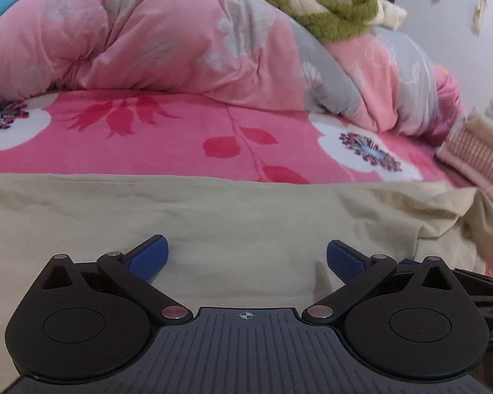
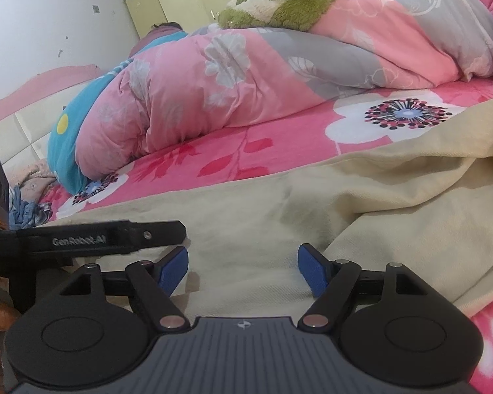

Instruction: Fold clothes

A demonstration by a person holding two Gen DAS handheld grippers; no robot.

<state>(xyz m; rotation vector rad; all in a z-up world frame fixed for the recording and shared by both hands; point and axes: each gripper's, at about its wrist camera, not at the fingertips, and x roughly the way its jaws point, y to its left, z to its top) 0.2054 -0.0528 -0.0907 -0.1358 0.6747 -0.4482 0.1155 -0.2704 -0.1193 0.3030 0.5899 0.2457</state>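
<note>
A beige garment lies spread flat on the pink flowered bed sheet. My left gripper is open, its blue pads just above the cloth, holding nothing. In the right wrist view the same beige garment lies with a raised fold to the right. My right gripper is open and empty over the cloth. The black body of the left gripper shows at the left of that view, close beside the right one.
A bunched pink and grey floral quilt lies across the bed behind the garment, with a green and cream fluffy blanket on top. A stack of folded striped clothes sits at the right. A blue pillow lies by the headboard.
</note>
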